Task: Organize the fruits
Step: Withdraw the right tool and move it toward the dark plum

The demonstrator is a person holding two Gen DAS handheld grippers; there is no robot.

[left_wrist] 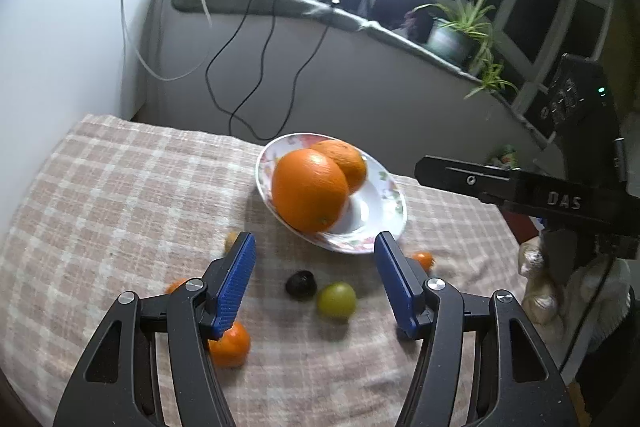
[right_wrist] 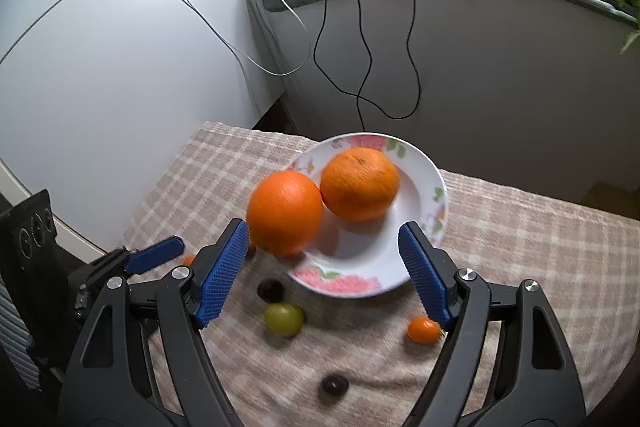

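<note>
A checked cloth covers the table. Two oranges sit in the plate; one leans on the rim and may roll off. Small fruits lie nearby. The left gripper and right gripper both gape wide, holding nothing.

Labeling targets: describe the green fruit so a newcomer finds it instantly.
Start at the floral plate holding two oranges on the checked cloth. On the cloth just in front of it lies the green fruit, beside a dark fruit. It is the only green one.
</note>
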